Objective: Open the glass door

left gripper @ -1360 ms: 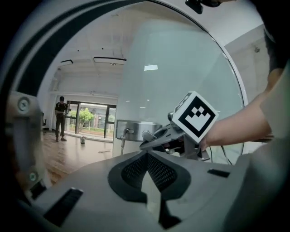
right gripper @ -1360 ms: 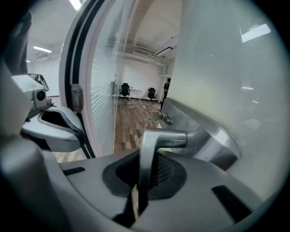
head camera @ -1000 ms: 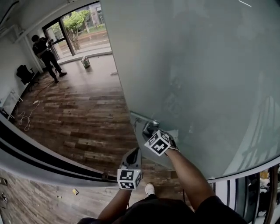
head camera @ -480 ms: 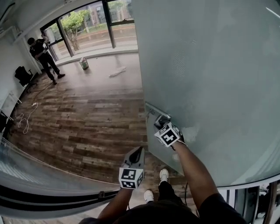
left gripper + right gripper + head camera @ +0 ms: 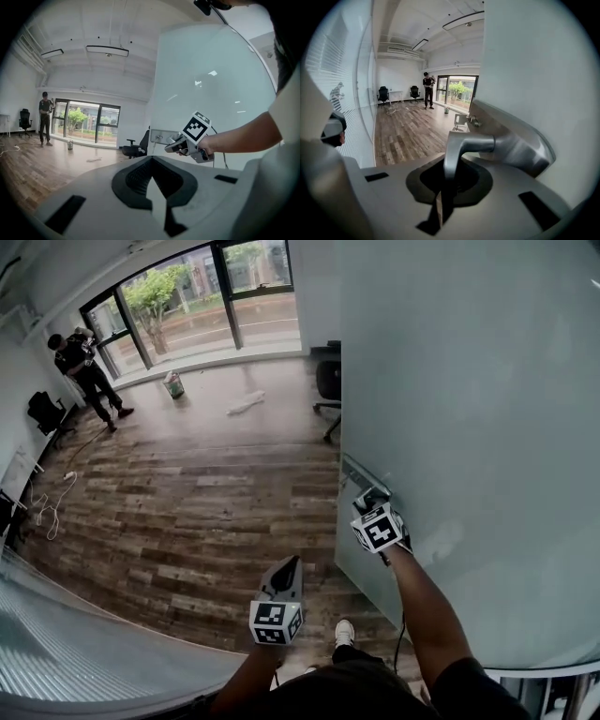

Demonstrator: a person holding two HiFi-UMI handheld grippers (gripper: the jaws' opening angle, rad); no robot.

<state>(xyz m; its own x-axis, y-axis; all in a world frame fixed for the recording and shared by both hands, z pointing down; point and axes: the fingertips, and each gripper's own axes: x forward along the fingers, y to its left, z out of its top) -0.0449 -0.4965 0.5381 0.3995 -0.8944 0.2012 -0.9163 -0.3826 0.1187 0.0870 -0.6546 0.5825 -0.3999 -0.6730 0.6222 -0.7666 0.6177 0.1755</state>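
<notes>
The frosted glass door (image 5: 469, 427) stands swung open on the right, its free edge facing the room. My right gripper (image 5: 373, 510) is shut on the metal door handle (image 5: 461, 145), whose lever runs down between the pads beside the lock plate (image 5: 511, 145). The left gripper view shows the same grip from the side: the right gripper (image 5: 176, 146) at the lock plate (image 5: 158, 136) on the door (image 5: 211, 93). My left gripper (image 5: 287, 566) hovers lower, left of the door, pointing into the room; its jaws are shut and hold nothing (image 5: 154, 185).
A wooden floor (image 5: 187, 502) stretches to tall windows. A person (image 5: 80, 362) stands at the far left. An office chair (image 5: 328, 385) sits just past the door edge. A bucket (image 5: 173, 385) and a white scrap (image 5: 246, 402) lie on the floor. A glass partition (image 5: 75, 652) runs along the lower left.
The door has swung further open to the right with my right gripper on its handle. More of the room and the office chair have come into sight. The left gripper moved forward too.
</notes>
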